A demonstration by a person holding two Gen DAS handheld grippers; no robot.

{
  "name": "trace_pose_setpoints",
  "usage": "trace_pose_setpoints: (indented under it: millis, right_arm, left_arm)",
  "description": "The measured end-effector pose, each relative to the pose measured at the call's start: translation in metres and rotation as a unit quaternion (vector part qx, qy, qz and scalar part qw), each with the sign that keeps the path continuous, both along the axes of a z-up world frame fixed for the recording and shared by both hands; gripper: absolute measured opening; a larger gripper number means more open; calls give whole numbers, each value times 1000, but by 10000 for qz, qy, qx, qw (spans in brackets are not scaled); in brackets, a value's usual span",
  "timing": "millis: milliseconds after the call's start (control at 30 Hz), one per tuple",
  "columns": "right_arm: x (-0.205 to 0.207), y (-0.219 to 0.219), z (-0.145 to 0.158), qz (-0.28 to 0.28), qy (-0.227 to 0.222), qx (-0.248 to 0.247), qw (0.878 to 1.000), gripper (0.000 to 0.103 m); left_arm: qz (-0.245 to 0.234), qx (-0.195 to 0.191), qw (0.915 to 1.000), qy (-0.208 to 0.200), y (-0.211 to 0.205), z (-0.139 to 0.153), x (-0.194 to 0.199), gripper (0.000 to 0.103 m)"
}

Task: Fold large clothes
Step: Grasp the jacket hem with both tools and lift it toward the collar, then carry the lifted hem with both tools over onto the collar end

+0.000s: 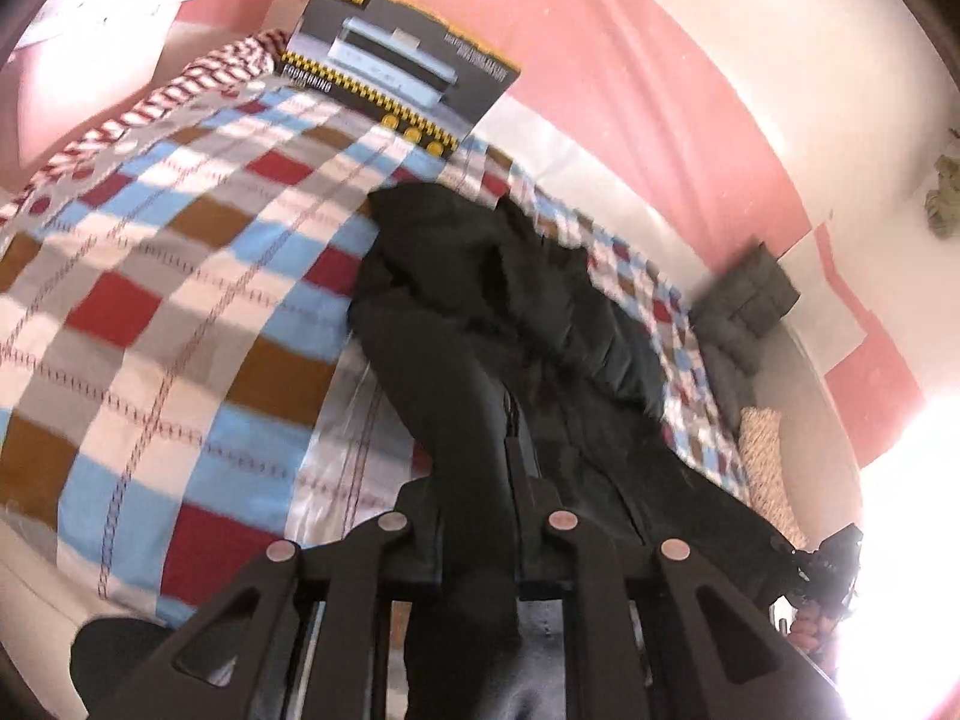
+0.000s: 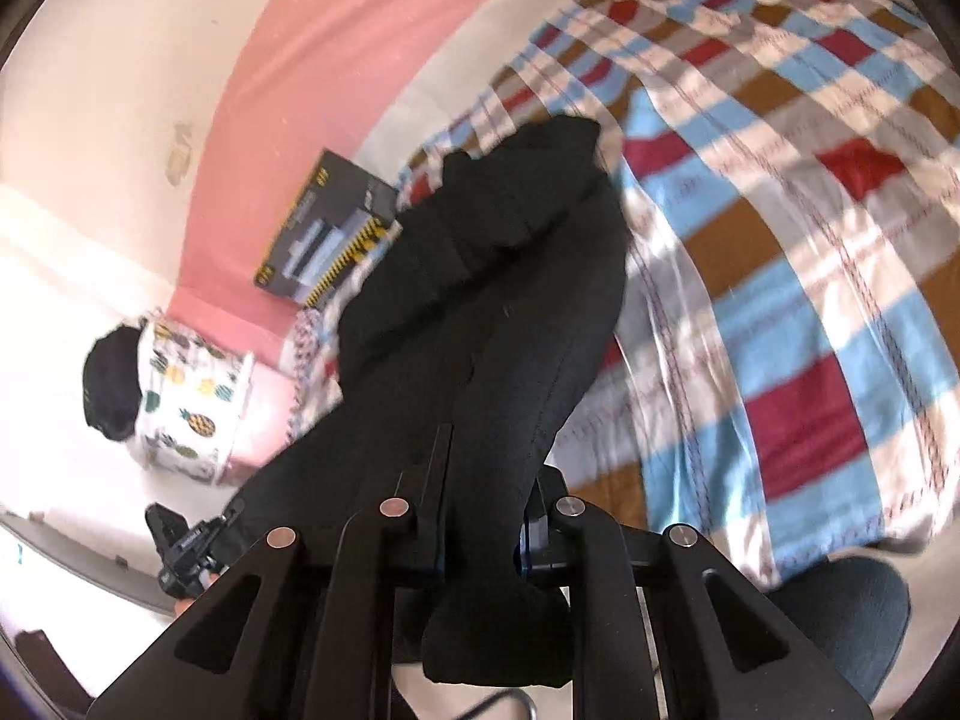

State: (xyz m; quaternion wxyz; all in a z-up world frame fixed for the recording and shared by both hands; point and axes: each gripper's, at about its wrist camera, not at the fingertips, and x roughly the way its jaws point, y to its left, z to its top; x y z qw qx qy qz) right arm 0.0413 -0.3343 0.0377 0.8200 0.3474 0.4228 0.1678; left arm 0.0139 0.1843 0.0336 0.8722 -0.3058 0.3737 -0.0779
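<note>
A large black padded garment [image 1: 510, 300] lies lengthwise on the checked bedsheet [image 1: 180, 300], its near end lifted off the bed. In the left wrist view my left gripper [image 1: 510, 480] is shut on the garment's near edge, with black fabric pinched between the fingers. The right wrist view shows the same garment [image 2: 510, 252], and my right gripper [image 2: 489, 480] is shut on another part of that near edge, fabric bunching below the jaws. Each gripper appears small in the other's view: the right gripper [image 1: 828, 564] and the left gripper [image 2: 186, 546].
A black-and-yellow printed box [image 1: 402, 60] leans against the pink wall at the far end of the bed. Folded grey items [image 1: 744, 294] sit at the bed's right side. A pineapple-print fabric bin [image 2: 192, 402] stands beside the bed. A dark round seat [image 2: 840, 612] is close by.
</note>
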Motion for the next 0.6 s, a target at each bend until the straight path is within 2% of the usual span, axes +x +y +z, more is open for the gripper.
trace_pose_setpoints:
  millis: [300, 600]
  right_arm:
    - [66, -2, 51, -86, -527, -35, 9986, 16]
    - [173, 7, 72, -154, -687, -143, 9974, 16]
  left_arm:
    - [15, 120, 9988, -470, 6, 47, 62, 15]
    - [84, 230, 9980, -584, 12, 64, 168, 15]
